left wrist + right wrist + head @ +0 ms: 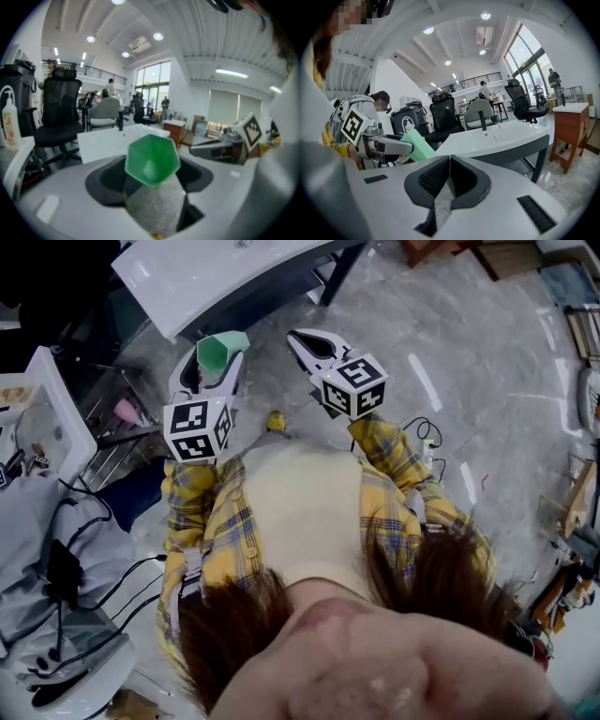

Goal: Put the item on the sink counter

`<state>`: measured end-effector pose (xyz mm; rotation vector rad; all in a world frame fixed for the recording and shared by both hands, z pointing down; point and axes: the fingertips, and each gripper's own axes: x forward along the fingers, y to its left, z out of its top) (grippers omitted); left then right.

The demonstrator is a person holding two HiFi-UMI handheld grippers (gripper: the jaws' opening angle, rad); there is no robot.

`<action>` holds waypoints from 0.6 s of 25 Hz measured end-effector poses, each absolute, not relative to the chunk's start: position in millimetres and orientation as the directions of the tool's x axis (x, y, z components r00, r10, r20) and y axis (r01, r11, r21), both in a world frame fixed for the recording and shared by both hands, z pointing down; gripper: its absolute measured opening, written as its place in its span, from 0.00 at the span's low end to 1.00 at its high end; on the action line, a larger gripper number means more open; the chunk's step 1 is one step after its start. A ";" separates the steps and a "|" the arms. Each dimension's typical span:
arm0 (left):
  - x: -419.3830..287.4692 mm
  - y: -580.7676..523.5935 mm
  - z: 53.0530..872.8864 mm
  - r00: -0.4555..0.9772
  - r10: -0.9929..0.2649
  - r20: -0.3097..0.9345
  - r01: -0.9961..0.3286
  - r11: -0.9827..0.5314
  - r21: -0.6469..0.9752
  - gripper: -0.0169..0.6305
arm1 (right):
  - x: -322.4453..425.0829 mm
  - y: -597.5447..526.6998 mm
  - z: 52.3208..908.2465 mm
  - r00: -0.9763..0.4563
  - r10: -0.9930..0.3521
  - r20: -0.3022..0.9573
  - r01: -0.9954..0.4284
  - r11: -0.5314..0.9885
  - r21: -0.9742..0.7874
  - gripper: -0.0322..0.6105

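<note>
1. The left gripper (217,365) is clenched on a green cup (152,160) and holds it up in the air
2. The right gripper (449,174) is closed tight with nothing in it, just to the right of the cup
3. The white sink tabletop (211,273) is a bit farther off, and the cup is not on it yet
4. To do this well, I think the left gripper should carry the cup over a flat, bare part of the sink tabletop, stand it upright, lower it softly, and only then let go
</note>
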<state>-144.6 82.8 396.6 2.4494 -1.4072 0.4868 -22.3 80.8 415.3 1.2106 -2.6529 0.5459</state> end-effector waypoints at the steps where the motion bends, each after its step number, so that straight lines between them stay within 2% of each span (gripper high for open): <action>1: -147.4 77.2 397.3 0.471 -0.776 0.419 -0.869 -0.491 0.067 0.52 | -25.1 74.9 416.4 -0.654 -0.692 0.306 -0.757 0.602 -0.257 0.07; 15: -178.3 16.5 409.5 0.468 -0.773 0.427 -0.871 -0.486 0.074 0.52 | -50.8 15.1 428.2 -0.647 -0.689 0.327 -0.762 0.595 -0.255 0.07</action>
